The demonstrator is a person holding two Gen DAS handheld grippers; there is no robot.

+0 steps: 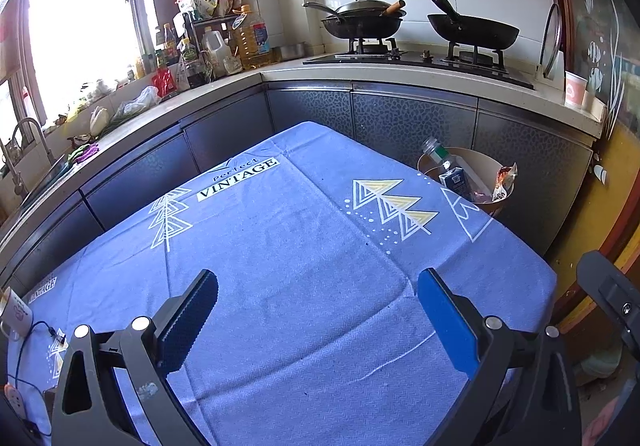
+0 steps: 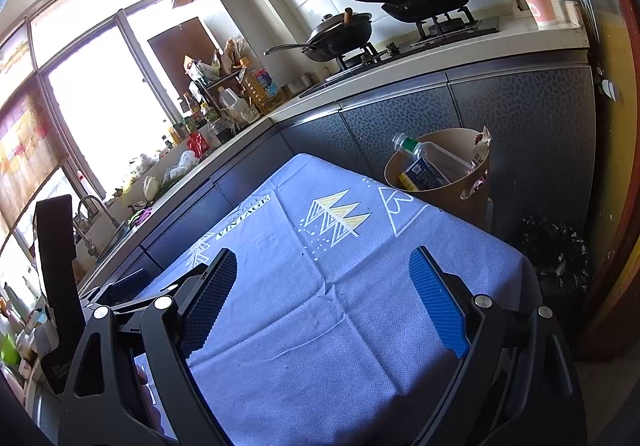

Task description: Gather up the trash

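Note:
A tan waste bin (image 1: 486, 161) (image 2: 448, 191) stands past the table's far right corner. In it lie a clear plastic bottle (image 1: 442, 157) (image 2: 430, 151), a blue carton (image 1: 456, 181) (image 2: 424, 173) and a crumpled snack wrapper (image 1: 504, 179) (image 2: 480, 145). My left gripper (image 1: 318, 310) hovers open over the blue tablecloth (image 1: 280, 246) with nothing between its blue pads. Over the same cloth (image 2: 320, 310) my right gripper (image 2: 324, 294) is also open and holds nothing. No loose trash shows on the cloth.
Dark cabinets and a cluttered counter (image 1: 160, 101) wrap around the table's left and far sides, with two pans on a stove (image 1: 416, 57). A mug (image 1: 14, 316) and a cable lie at the cloth's left edge. A black bag (image 2: 556, 258) sits on the floor at right.

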